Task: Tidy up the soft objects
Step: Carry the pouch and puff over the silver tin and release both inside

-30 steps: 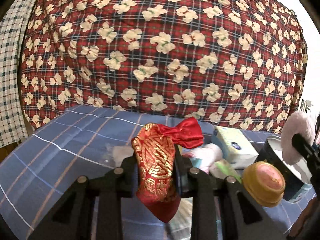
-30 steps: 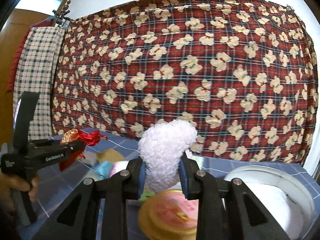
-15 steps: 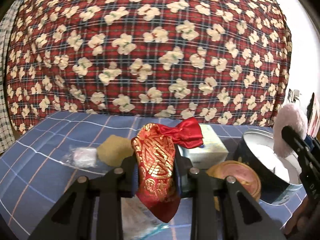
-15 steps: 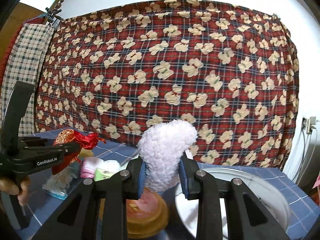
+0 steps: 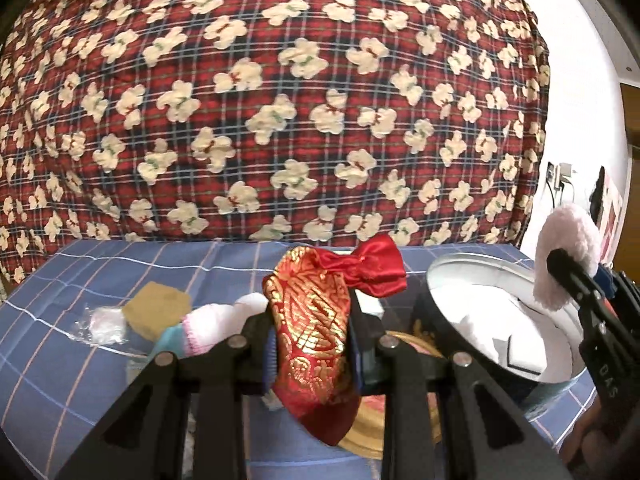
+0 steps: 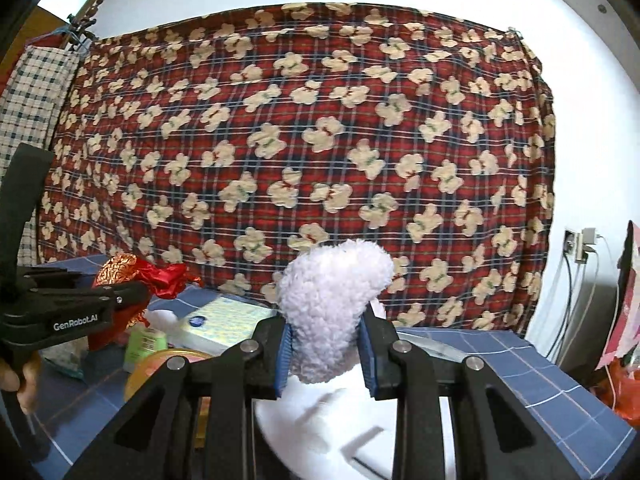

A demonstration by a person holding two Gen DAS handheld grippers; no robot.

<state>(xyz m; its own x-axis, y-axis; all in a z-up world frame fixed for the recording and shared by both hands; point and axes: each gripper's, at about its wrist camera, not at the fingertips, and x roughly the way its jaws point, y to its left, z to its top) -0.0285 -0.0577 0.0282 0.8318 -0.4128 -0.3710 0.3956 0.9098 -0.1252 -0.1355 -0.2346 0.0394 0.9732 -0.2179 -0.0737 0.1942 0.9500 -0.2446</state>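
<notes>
My left gripper (image 5: 312,344) is shut on a red and gold brocade pouch (image 5: 312,320) with a red satin tie, held upright above the blue checked tabletop. My right gripper (image 6: 326,344) is shut on a fluffy white plush piece (image 6: 332,304), hovering over the open round tin (image 6: 440,350) with a white lining. In the left wrist view the tin (image 5: 460,312) lies to the right of the pouch, and the plush piece (image 5: 568,256) shows at the right edge over it. The left gripper with the pouch (image 6: 120,274) appears at the left of the right wrist view.
On the blue checked cloth (image 5: 80,280) lie a tan sponge (image 5: 158,308), a clear plastic packet (image 5: 102,322), a pink and white sock (image 5: 208,320), a round gold lid (image 6: 160,364), a tissue pack (image 6: 224,320) and a green bottle (image 6: 146,342). A red teddy-print blanket (image 5: 280,100) hangs behind.
Both grippers have swung to the right across the table with their loads. The tin has come under the right gripper, and the sponge and packet have slid left in the left wrist view.
</notes>
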